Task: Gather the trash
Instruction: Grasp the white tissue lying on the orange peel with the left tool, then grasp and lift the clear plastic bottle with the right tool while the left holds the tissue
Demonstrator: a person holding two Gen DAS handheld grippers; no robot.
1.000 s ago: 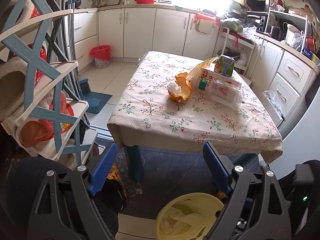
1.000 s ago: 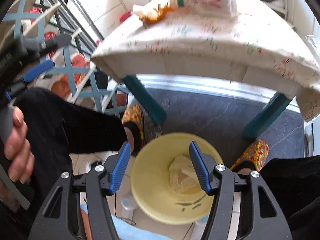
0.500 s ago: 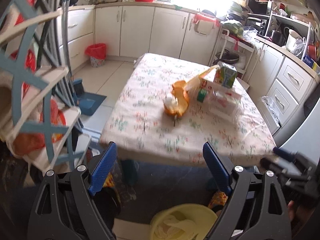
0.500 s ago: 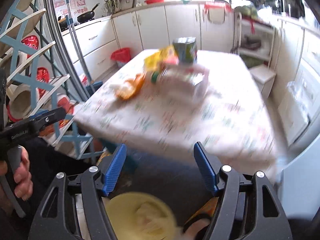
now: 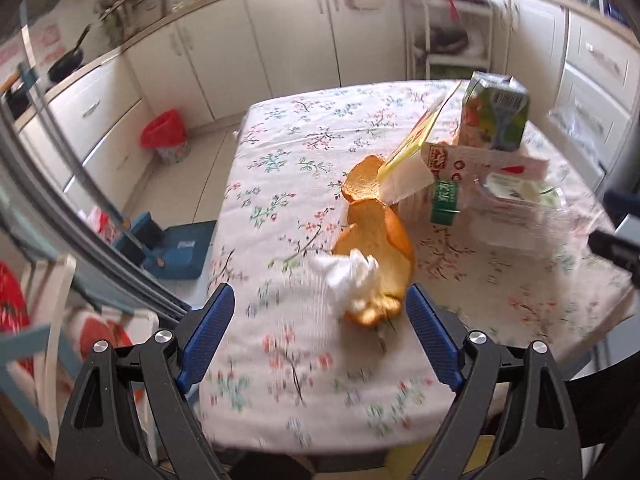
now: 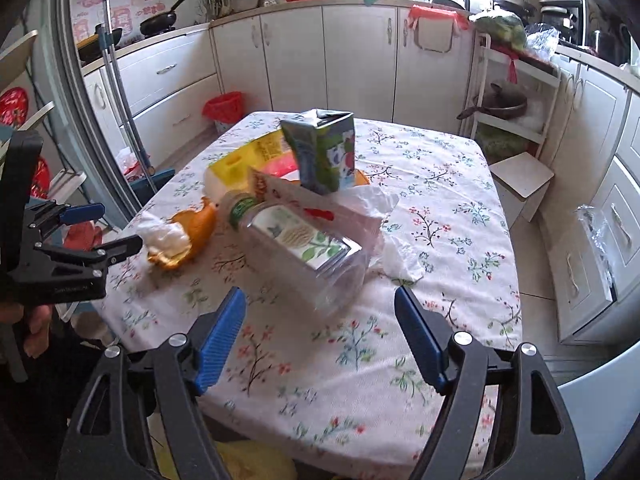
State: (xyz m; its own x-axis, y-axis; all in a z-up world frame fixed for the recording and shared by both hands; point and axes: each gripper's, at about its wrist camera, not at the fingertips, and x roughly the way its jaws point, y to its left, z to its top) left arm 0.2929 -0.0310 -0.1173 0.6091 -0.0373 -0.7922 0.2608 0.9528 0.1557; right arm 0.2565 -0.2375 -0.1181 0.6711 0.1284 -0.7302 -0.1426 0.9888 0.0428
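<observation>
Jaws first: my left gripper [image 5: 320, 336] stands wide with nothing between its blue pads, and my right gripper [image 6: 320, 336] is opening, also with nothing in it. Both hang over the near edge of the low table with the white flowered cloth [image 5: 312, 392] — neither touches any rubbish yet.

Just beyond my left pads lies a crumpled white paper tissue [image 5: 348, 276], resting against curled orange fruit peel [image 5: 380, 236]. I judge both to be feather-light and soft; the tissue should squash to nothing, so I would pinch it across its bulk. The peel looks stiffer and curved, so I would take it across a rim.

Ahead of my right pads lies a clear plastic bottle [image 6: 304, 252] on its side, green cap pointing far-left, base toward me. It looks empty, so light, springy and slippery; I would close across the labelled middle, where the round wall gives least. Its label shows leaves and a pale oval; the neck band carries characters too small for me to read.

Behind it a green drink carton with fruit pictures [image 6: 324, 152] stands tilted among a red-and-white paper wrapper [image 6: 292, 196], a yellow-and-white plastic bag [image 6: 244, 164] and a loose white napkin [image 6: 400, 256]. The carton's printing and barcode are there, but I can make out no words.

A red-lined waste bin [image 6: 224, 110] stands far-left by the cabinets.
</observation>
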